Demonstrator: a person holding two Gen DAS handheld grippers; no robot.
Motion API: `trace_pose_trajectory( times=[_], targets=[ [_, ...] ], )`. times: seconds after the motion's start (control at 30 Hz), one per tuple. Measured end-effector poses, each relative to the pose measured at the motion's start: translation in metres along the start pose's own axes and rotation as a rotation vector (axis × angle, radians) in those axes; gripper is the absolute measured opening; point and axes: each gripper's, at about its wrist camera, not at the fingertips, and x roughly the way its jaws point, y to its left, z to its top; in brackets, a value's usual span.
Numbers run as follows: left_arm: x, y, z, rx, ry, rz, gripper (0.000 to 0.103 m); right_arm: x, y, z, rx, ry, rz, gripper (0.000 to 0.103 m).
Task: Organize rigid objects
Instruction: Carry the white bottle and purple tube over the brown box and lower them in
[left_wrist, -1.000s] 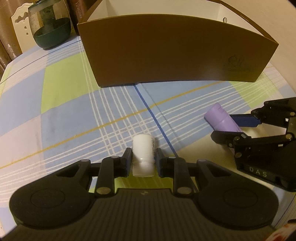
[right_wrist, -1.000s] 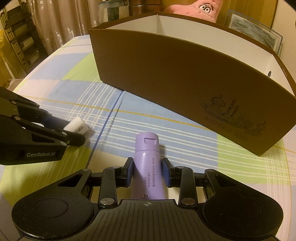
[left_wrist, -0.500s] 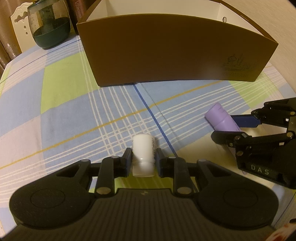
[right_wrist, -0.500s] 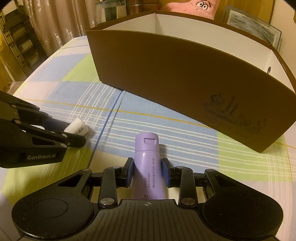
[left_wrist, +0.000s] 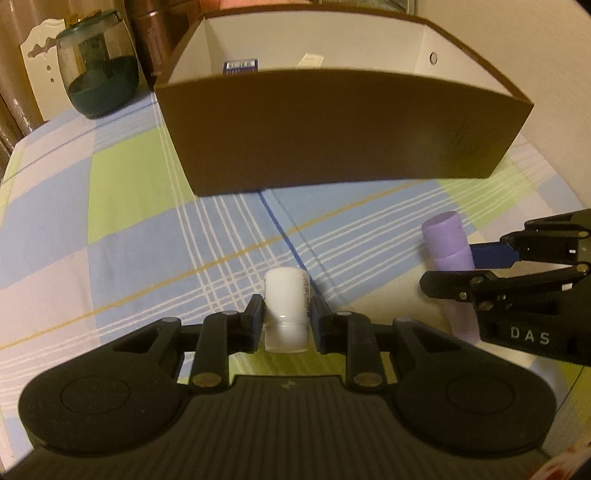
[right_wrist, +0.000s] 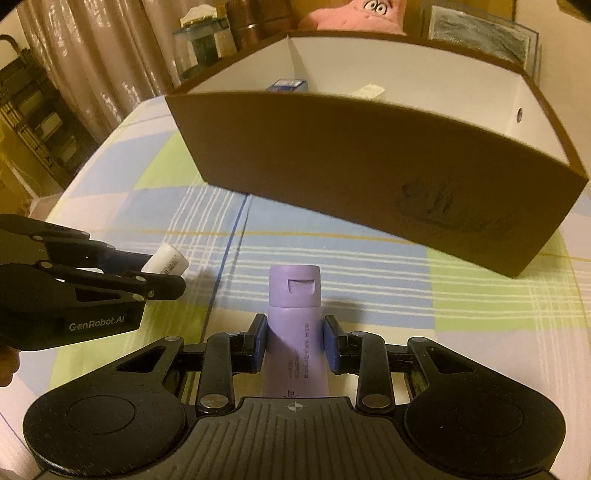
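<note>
My left gripper (left_wrist: 286, 319) is shut on a small white bottle (left_wrist: 285, 299), whose closed end points toward the brown box (left_wrist: 332, 140). That same white bottle (right_wrist: 168, 260) shows at the left of the right wrist view, clamped in the left gripper (right_wrist: 159, 271). My right gripper (right_wrist: 294, 341) is shut on a purple tube (right_wrist: 294, 317), cap forward. In the left wrist view the purple tube (left_wrist: 447, 240) sits at the right in the right gripper (left_wrist: 454, 266). Both items hang above the checked tablecloth (left_wrist: 129, 221), in front of the box (right_wrist: 369, 166).
The box has white inner walls, a divider, and a blue packet (left_wrist: 241, 65) and a white packet (left_wrist: 311, 60) inside. A dark glass jar (left_wrist: 98, 66) and a brown canister (left_wrist: 151, 40) stand behind its left end. A pink plush toy (right_wrist: 354, 14) and shelving (right_wrist: 33, 122) lie beyond.
Both grippers have risen with their items, so the box's inside now shows over its near wall. The purple tube stands steeper in the left wrist view.
</note>
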Motion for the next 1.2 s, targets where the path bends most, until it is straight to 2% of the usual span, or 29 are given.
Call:
trace_pose_trajectory(
  times=[0.4, 0.77, 0.97, 1.2],
  targets=[
    [-0.040, -0.002, 0.029, 0.012, -0.104, 0.008, 0.024, -0.047, -0.002, 0.018, 0.015, -0.128, 0.010, 0.032],
    [-0.081, -0.018, 0.074, 0.041, -0.231, -0.017, 0.024, -0.109, -0.019, 0.060, 0.022, -0.298, -0.001, 0.032],
    [-0.089, -0.028, 0.108, 0.068, -0.302, -0.011, 0.024, -0.131, -0.030, 0.088, 0.028, -0.388, -0.029, 0.032],
    [-0.084, -0.040, 0.143, 0.116, -0.333, 0.003, 0.024, -0.133, -0.047, 0.118, 0.044, -0.442, -0.063, 0.032]
  ],
)
